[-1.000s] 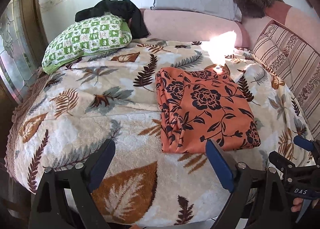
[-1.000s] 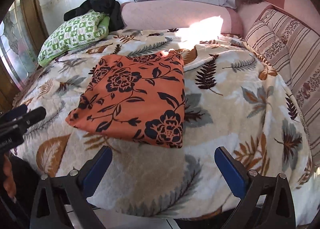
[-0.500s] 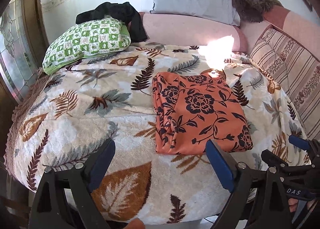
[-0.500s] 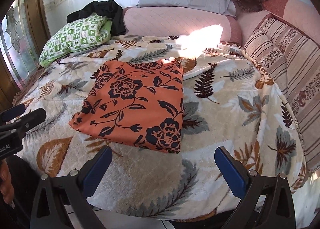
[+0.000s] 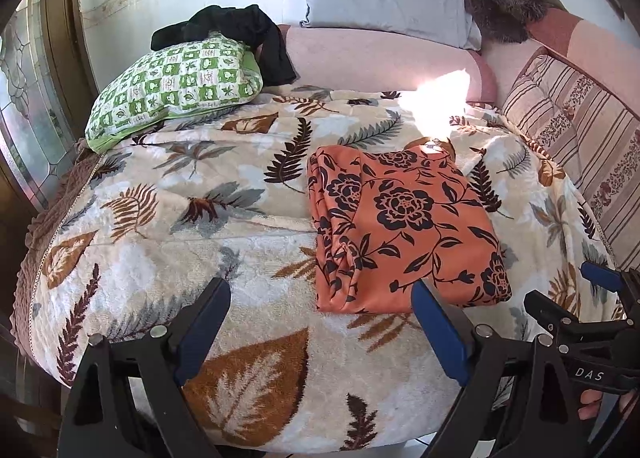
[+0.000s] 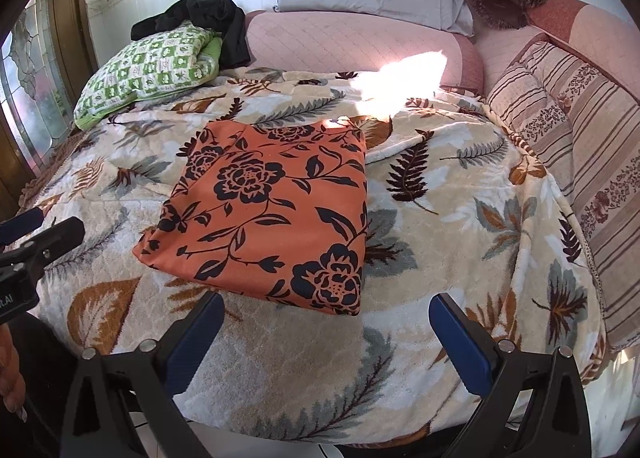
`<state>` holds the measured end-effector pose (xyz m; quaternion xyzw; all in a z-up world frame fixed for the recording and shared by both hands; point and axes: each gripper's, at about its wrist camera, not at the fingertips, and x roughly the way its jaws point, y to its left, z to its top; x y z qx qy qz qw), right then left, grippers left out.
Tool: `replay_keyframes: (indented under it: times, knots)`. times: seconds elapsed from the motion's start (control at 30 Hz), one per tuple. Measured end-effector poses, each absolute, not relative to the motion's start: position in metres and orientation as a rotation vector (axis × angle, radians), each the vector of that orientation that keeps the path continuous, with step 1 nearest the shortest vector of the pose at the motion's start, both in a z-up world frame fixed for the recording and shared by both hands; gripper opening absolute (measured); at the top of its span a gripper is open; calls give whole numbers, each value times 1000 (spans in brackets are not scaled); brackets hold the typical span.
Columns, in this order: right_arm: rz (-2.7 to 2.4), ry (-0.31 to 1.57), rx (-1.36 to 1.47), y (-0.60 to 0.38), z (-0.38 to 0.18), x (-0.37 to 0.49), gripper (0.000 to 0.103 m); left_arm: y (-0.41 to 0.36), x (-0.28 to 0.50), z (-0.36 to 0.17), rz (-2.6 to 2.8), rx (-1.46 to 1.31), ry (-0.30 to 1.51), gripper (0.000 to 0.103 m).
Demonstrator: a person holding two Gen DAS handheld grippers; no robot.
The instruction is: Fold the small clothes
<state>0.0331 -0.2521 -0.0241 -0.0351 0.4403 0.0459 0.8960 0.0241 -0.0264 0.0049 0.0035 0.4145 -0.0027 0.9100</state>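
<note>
on the leafy blanket (image 5: pixel 168 258) lies the orange flower cloth (image 5: pixel 400 226), folded flat, touched by nothing. left gripper (image 5: pixel 320 322) and right gripper (image 6: pixel 324 334) hang spread wide, empty, near its front edge. next fold: i think pinch both near corners together, lift evenly.

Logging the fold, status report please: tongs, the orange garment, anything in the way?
Left tongs open, empty. Right tongs open, empty. Orange floral garment folded flat on leaf blanket. Nothing blocking.
</note>
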Motion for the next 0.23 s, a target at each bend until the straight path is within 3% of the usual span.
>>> replay_keyframes:
  times: [0.13,0.23]
  knots:
    - [96,917,-72,-251,-25,36,103,-28,24,9,-19,-14,835,100]
    - [99,919,-70,-249,-26,36,103,-32,27,11,-34,-1,831,100]
